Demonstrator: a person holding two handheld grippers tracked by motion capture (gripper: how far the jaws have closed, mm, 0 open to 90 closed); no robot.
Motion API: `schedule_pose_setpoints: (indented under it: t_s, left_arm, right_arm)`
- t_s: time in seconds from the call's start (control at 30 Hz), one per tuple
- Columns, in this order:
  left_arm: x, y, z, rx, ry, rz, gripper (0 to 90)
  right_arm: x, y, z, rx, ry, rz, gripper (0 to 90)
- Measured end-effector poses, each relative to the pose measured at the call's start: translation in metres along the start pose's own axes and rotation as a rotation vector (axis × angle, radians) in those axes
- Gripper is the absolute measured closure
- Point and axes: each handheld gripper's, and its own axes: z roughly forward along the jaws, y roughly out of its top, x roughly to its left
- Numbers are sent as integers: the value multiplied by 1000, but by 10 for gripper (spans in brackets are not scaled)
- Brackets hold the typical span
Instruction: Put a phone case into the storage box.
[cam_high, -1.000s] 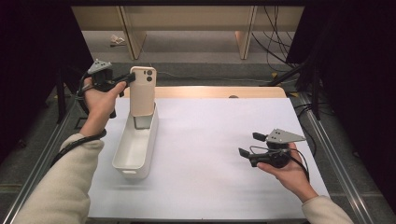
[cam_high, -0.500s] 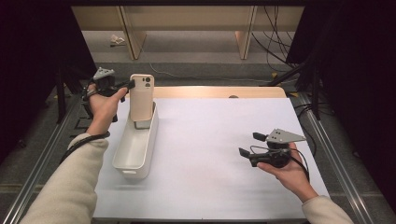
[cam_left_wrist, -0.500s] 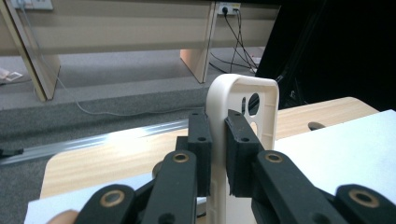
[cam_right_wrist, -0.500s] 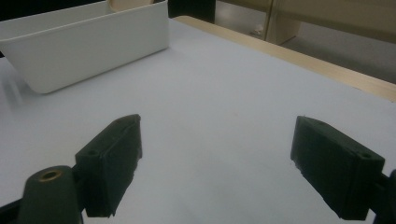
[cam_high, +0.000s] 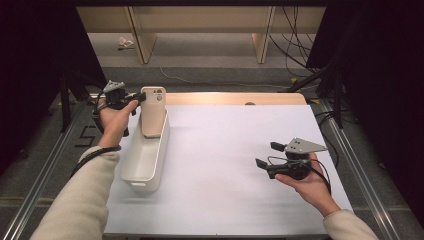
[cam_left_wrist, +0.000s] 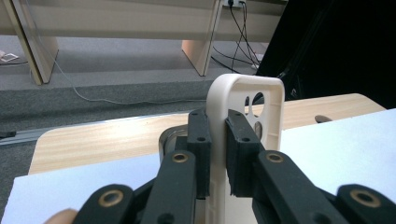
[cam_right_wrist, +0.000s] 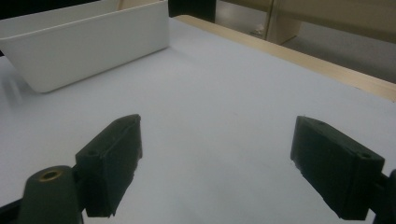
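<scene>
A beige phone case (cam_high: 152, 111) stands upright in the far end of a long white bin (cam_high: 145, 156) on the left of the white mat. My left gripper (cam_high: 136, 100) is shut on the case's left edge; in the left gripper view its two black jaws pinch the case (cam_left_wrist: 247, 107) near the camera cut-out. My right gripper (cam_high: 267, 155) hovers low over the mat at the right, open, with nothing between its fingers (cam_right_wrist: 109, 163). The bin (cam_right_wrist: 88, 46) lies well beyond them in the right gripper view.
The white mat (cam_high: 225, 165) covers a wooden table whose far edge (cam_high: 235, 98) shows bare wood. Metal rails (cam_high: 360, 165) run along both sides. Beyond the table are a grey floor, shelf legs and cables (cam_high: 300, 55).
The left gripper with the phone case has sunk a little, setting the case deeper into the bin's far end. The right gripper has stayed in place.
</scene>
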Motion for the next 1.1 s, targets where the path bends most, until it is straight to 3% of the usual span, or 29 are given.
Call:
schedule_pose_setpoints:
  t_s: [0.13,0.27,0.5,0.57,0.77,0.97,1.1]
  left_arm:
    - [4,-5,2,19,22,-1,795]
    - [6,-10,4,57,61,17,775]
    - [7,-11,5,82,114,48,705]
    - [7,-10,5,113,149,72,661]
    - [2,-8,0,130,151,101,580]
    - [-6,-6,-18,130,140,110,357]
    - [-11,-9,-39,127,100,105,226]
  right_arm:
    - [-1,0,0,3,-2,2,175]
    - [0,0,0,2,0,2,176]
    - [-1,0,0,3,-2,2,177]
    - [0,0,0,2,0,0,178]
    - [0,0,0,0,-1,0,178]
    - [-2,0,-1,-3,-7,5,178]
    - [-1,0,-1,-1,-8,5,178]
